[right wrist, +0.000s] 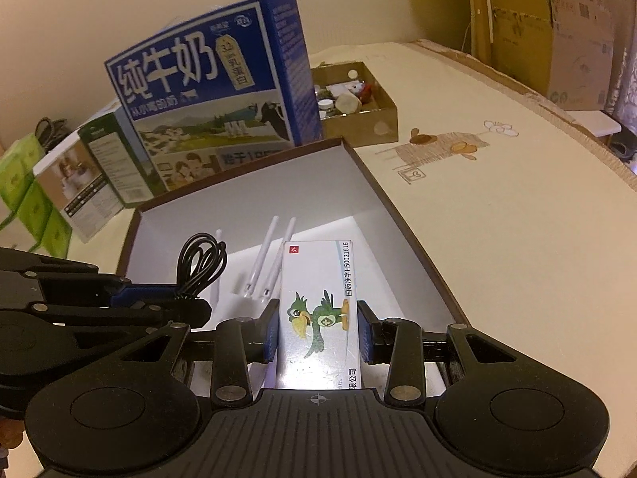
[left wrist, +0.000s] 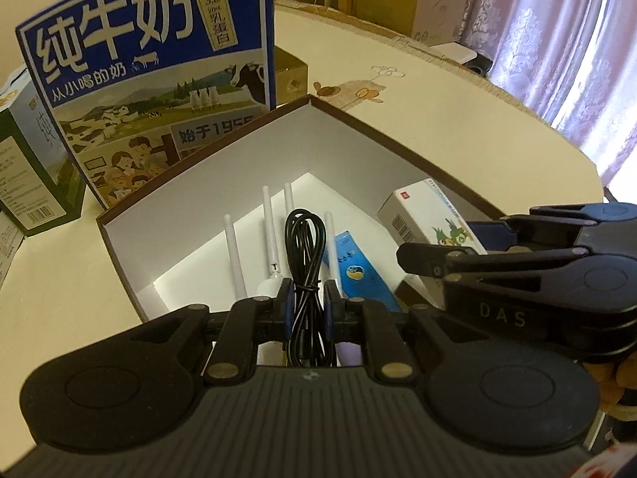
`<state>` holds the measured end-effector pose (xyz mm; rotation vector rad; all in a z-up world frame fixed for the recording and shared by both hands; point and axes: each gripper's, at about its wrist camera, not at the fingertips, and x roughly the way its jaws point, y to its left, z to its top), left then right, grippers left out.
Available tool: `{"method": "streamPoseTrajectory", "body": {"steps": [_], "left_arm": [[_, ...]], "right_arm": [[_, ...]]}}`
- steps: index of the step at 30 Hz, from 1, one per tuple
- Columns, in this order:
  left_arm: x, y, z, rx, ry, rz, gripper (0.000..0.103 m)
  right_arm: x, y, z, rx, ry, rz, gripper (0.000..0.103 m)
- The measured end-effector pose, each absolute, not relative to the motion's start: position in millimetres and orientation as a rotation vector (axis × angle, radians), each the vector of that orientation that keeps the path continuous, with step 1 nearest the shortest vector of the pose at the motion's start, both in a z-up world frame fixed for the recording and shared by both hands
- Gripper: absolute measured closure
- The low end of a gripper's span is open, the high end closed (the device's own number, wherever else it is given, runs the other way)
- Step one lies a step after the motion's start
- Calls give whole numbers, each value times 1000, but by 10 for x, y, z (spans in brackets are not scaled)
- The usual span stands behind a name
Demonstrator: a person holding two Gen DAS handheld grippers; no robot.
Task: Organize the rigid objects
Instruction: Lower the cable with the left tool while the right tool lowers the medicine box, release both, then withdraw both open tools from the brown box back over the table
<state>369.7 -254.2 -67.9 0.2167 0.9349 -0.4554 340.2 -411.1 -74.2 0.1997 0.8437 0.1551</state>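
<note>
My left gripper point(left wrist: 306, 298) is shut on a coiled black cable point(left wrist: 304, 255) and holds it over the open brown-rimmed box point(left wrist: 223, 183) with white inner walls. Inside the box lie a white router with several antennas point(left wrist: 268, 231) and a blue-and-white box point(left wrist: 354, 267). My right gripper point(right wrist: 316, 330) holds a white medicine box with a green parrot point(right wrist: 318, 310) over the same open box point(right wrist: 382, 195); a narrow gap shows at its right pad. The medicine box also shows in the left wrist view point(left wrist: 430, 219), and the cable in the right wrist view point(right wrist: 201, 267).
A tall blue milk carton point(left wrist: 147, 59) stands just behind the open box, with smaller cartons point(right wrist: 99, 167) to its left. A cardboard tray of small items point(right wrist: 358, 99) sits behind it. The cream tablecloth point(right wrist: 517, 199) stretches to the right; cardboard boxes point(right wrist: 557, 40) stand beyond the table.
</note>
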Motion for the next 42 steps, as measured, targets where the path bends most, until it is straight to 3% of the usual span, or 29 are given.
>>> {"method": "streamPoseTrajectory", "body": {"steps": [12,17,21,42], "left_arm": [[3993,-2652,-811,236,920,-444,90],[4017,-2616,-802,244,909,-439,66],[3953,-2552,-825,252,922,-443,55],[3283,-2140,-535,196,817,-448,31]], "right_arm": [[3691,-4102,-843,216,793,93,68],[3680,-4178,-831,255,784,93,66],[3547,-4217,-837,283,790,100,51],[2699,-4166,-635,347,781,22,39]]}}
